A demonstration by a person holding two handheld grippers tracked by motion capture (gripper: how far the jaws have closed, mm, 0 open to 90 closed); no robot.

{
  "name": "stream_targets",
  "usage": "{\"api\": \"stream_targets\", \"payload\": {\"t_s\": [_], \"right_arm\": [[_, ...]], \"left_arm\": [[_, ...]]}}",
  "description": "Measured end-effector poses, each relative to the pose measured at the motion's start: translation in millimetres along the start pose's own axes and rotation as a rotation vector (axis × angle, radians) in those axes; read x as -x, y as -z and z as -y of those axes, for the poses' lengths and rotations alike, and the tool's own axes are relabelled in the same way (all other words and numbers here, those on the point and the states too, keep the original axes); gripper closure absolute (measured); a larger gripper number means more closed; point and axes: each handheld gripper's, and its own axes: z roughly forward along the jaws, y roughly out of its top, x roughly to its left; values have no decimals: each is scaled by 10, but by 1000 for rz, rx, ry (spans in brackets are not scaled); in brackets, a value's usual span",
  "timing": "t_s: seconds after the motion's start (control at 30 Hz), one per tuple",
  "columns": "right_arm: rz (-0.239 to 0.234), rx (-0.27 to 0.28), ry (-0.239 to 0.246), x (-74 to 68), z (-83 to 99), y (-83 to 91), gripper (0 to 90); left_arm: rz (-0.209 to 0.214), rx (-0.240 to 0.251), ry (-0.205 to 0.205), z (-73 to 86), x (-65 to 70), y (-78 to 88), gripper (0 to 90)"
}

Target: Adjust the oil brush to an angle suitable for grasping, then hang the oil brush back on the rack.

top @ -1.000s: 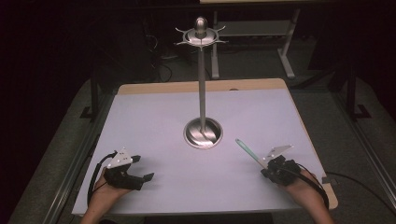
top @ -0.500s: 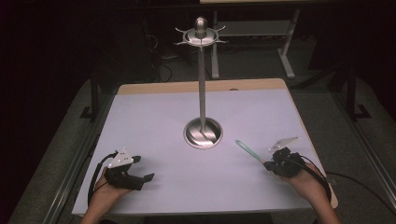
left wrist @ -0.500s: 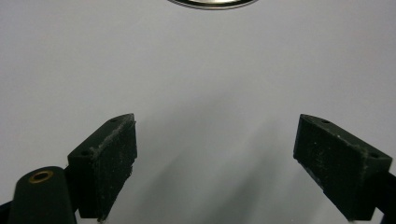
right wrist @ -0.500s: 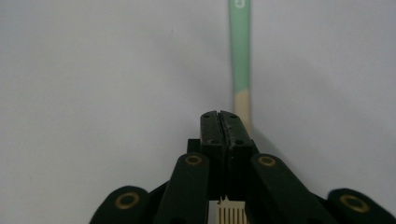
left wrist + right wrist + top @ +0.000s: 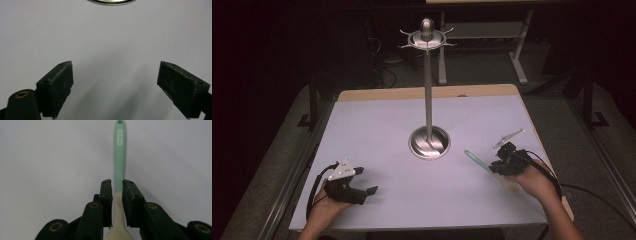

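A spoon with a mint-green handle (image 5: 119, 150) and a cream-coloured lower part is clamped between the jaws of my right gripper (image 5: 117, 185), handle end with a hole pointing away. In the high view the right gripper (image 5: 498, 161) is at the table's right, the spoon handle (image 5: 476, 160) sticking out to the left toward the stand. A tall metal stand (image 5: 429, 90) with a round base (image 5: 429, 143) and hooked top ring rises mid-table. My left gripper (image 5: 366, 181) rests low at the front left, jaws wide apart and empty (image 5: 115, 85).
The table has a pale lilac cover (image 5: 377, 125) with a wooden strip along its far edge (image 5: 422, 92). Dark floor, table legs and cables lie beyond. The rim of the stand's base (image 5: 111, 2) shows at the top of the left gripper view.
My right gripper with the spoon has shifted slightly to the right and away. The left gripper has stayed put.
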Motion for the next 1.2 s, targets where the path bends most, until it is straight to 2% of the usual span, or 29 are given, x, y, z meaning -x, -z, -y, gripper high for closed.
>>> {"api": "stream_targets", "payload": {"t_s": [0.03,0.07,0.2,0.3,0.57,0.63,0.83,1.07,1.2], "right_arm": [[-1,-5,0,4,-28,-9,769],[-2,-11,4,14,-55,-18,764],[-1,-38,12,54,-147,-65,756],[-5,-61,18,80,-220,-102,750],[-17,-119,45,107,-411,-222,731],[-21,-154,58,114,-447,-271,730],[-34,-202,68,117,-522,-363,730],[-42,-233,77,94,-573,-466,734],[-28,-259,83,91,-592,-507,736]], "left_arm": [[2,8,10,1,6,-5,131],[1,-1,-1,-3,-2,-2,131],[6,2,10,-10,3,-21,129],[17,-9,-3,-14,0,-23,128],[20,0,9,-9,1,-30,128],[24,1,16,-10,-2,-28,128],[25,-2,11,-9,-4,-33,130],[21,0,10,-5,-1,-21,130],[27,-5,9,-8,0,-29,130]]}}
